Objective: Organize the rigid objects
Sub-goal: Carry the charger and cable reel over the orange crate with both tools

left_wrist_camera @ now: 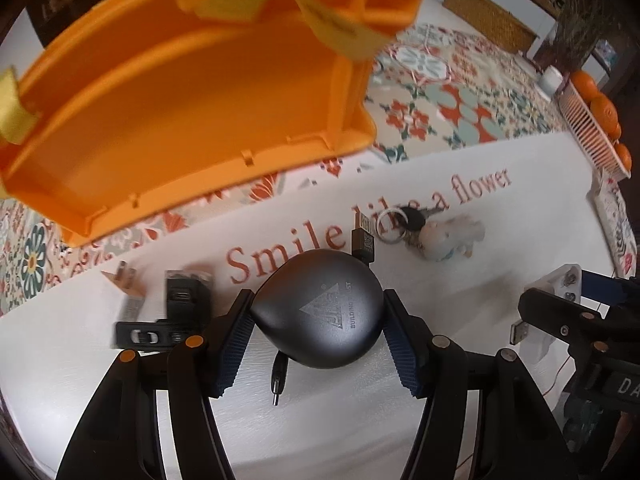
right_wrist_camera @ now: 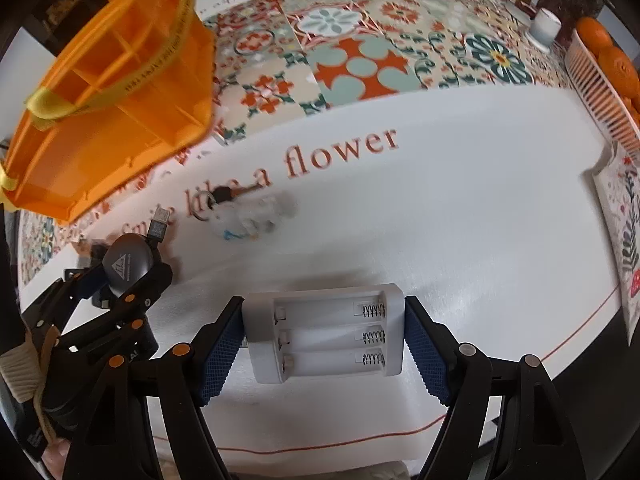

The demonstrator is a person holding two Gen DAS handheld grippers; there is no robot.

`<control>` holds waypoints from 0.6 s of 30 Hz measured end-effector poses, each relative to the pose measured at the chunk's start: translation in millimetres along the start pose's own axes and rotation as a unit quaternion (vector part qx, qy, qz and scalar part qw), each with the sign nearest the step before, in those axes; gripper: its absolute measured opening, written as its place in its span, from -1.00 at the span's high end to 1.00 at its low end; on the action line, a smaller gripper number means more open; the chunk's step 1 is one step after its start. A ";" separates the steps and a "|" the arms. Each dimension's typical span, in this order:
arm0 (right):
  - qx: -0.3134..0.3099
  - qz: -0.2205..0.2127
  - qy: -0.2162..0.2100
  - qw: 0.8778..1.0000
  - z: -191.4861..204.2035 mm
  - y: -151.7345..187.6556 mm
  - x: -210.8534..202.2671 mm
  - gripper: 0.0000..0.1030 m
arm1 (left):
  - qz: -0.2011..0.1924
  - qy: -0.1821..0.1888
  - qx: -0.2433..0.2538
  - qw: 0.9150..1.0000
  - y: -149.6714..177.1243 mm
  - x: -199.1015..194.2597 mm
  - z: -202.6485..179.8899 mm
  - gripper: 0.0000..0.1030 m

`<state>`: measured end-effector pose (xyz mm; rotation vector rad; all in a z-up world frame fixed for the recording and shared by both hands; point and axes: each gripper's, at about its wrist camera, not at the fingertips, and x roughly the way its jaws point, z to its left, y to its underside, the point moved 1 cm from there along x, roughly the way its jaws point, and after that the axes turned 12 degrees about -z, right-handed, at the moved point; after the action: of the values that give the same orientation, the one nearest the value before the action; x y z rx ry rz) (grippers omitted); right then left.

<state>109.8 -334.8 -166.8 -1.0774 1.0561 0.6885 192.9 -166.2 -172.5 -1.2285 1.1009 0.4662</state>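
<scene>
Both sets of tongs are loaded: the left tongs are clenched on a grey teardrop-shaped retractable cable reel, pads on its two sides so the USB plug and the smaller plug hang clear, while the right tongs grip the white battery holder by its short ends, its empty spring slots facing the camera. Both things look raised off the white bench, I'd guess headed for the orange divided organizer box at the far left. The keyring with figurine lies near the printed lettering.
</scene>
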 end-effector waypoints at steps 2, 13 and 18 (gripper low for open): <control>-0.005 -0.010 -0.004 1.000 4.7 -5.2 -7.1 -0.50 | -0.008 -0.001 -0.006 1.000 -3.0 -8.6 3.5 -0.21; -0.028 -0.057 -0.036 0.997 29.3 -34.7 -30.3 -0.50 | -0.060 -0.011 -0.038 0.997 -22.4 -54.6 24.9 -0.21; -0.040 -0.079 -0.052 0.995 43.1 -44.3 -44.8 -0.50 | -0.086 -0.019 -0.046 0.995 -29.1 -75.1 34.8 -0.21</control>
<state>146.1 -308.6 -105.0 -1.1688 0.8510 0.6559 197.1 -124.8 -95.2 -1.3773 0.9403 0.4117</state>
